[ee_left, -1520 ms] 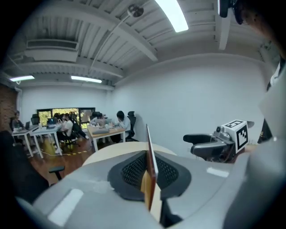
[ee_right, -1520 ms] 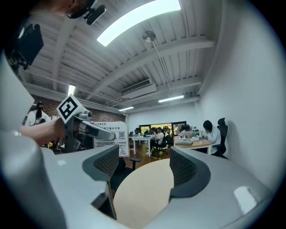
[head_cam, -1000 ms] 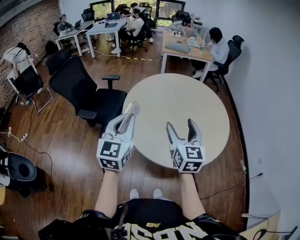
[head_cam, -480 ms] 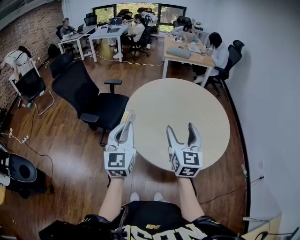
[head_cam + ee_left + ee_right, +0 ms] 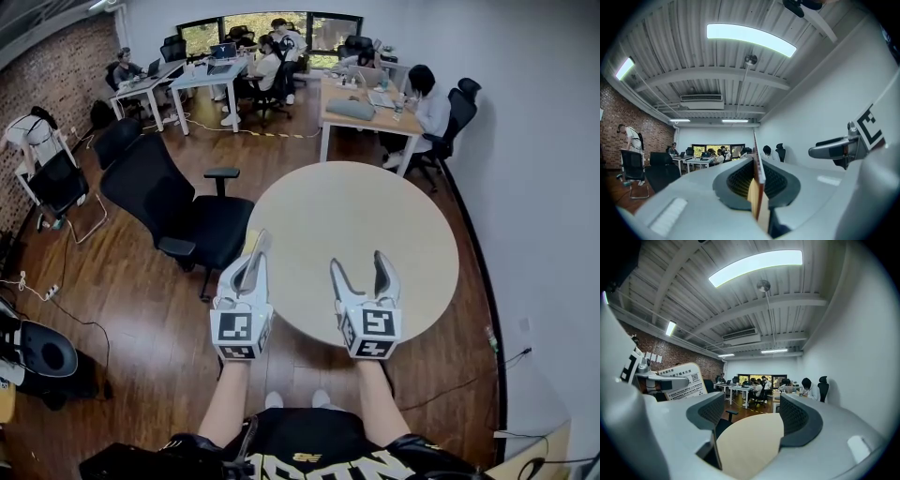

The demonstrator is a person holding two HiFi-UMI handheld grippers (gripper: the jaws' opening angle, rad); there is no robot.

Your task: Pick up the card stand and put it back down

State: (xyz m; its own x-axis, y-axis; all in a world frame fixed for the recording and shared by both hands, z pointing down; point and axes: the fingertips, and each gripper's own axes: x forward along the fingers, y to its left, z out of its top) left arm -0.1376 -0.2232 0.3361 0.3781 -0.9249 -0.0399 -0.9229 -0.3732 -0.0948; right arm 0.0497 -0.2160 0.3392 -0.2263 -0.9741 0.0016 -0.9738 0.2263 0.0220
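The card stand [image 5: 256, 247] is a thin white card with print and a QR code, seen edge-on in the head view. It hangs in the air by the round table's near left edge, with my left gripper [image 5: 250, 260] shut on it. In the left gripper view the card stand [image 5: 757, 165] sits edge-on between the two dark pads. The right gripper view shows the card stand's printed face [image 5: 685, 381] at the left. My right gripper [image 5: 360, 269] stands open over the table's near edge, with nothing between its fingers [image 5: 799, 420].
The round beige table [image 5: 375, 211] is bare. A black office chair [image 5: 173, 202] stands just left of it. Desks with seated people [image 5: 258, 61] fill the far end of the room. A white wall runs along the right.
Both grippers have drawn slightly back toward the person. The left gripper stays shut on the card stand and the right stays open.
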